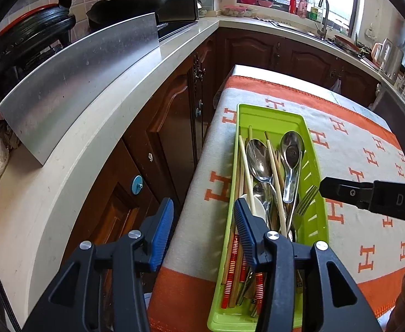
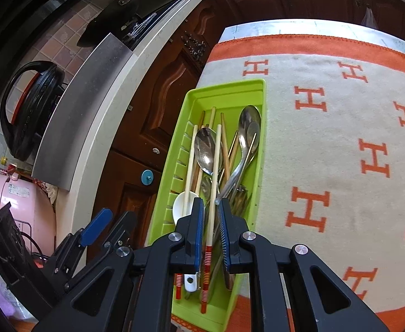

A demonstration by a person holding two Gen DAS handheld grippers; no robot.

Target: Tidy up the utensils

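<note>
A green utensil tray (image 1: 317,171) (image 2: 231,90) lies on the orange-and-white cloth and holds steel spoons (image 1: 259,159) (image 2: 206,149), a fork (image 1: 306,199), a white spoon (image 2: 181,203) and several chopsticks (image 1: 245,171) (image 2: 216,155). My left gripper (image 1: 203,220) is open and empty, its right finger over the tray's near left edge. My right gripper (image 2: 211,218) hangs over the near end of the tray, its jaws narrowly apart with a chopstick running between the pads; I cannot tell if they touch it. The right gripper also shows in the left wrist view (image 1: 368,195).
The tray sits near the left edge of a table covered by an H-patterned cloth (image 1: 368,149) (image 2: 340,138). A white counter (image 1: 64,166) with a steel panel (image 1: 72,91), a pot (image 2: 28,108) and wooden cabinets (image 2: 158,110) runs along the left. A sink and bottles stand by the far window.
</note>
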